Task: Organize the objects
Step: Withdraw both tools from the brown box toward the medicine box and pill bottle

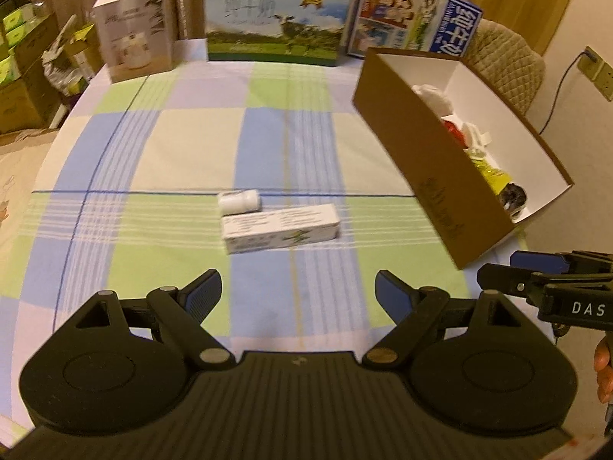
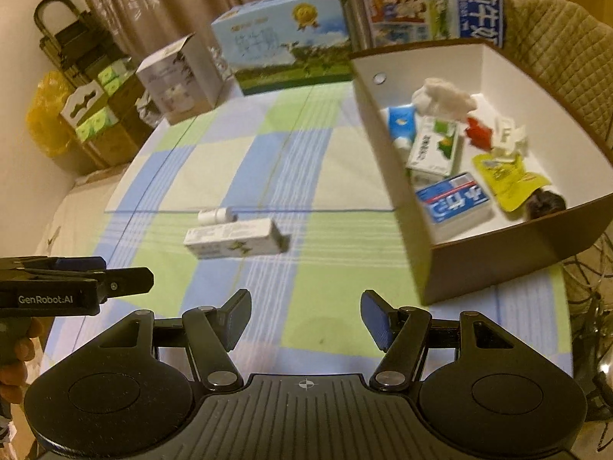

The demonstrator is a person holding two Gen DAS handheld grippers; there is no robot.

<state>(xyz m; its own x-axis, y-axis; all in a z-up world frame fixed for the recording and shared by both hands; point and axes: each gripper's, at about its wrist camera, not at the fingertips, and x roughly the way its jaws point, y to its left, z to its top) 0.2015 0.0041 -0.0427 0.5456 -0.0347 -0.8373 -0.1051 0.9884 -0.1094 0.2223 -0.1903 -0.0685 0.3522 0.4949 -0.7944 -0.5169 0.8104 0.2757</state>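
Note:
A long white carton [image 1: 281, 227] [image 2: 233, 243] lies on its side on the checked tablecloth [image 1: 191, 153], with a small white bottle [image 1: 239, 201] [image 2: 215, 215] lying just behind it. My left gripper [image 1: 299, 295] hangs open in front of the carton, nothing between its fingers. My right gripper [image 2: 305, 320] is open too and empty, nearer the brown box [image 1: 429, 168] [image 2: 482, 264]. That box stands at the right and holds several packets, a white cloth and a red item. Each gripper shows at the edge of the other's view.
Three large printed cartons [image 1: 276, 15] stand along the table's far edge. A padded chair [image 1: 509, 69] sits behind the brown box. Stacked boxes and bags [image 1: 23, 69] crowd the floor at the left. A hand [image 2: 15, 360] holds the left gripper's grip.

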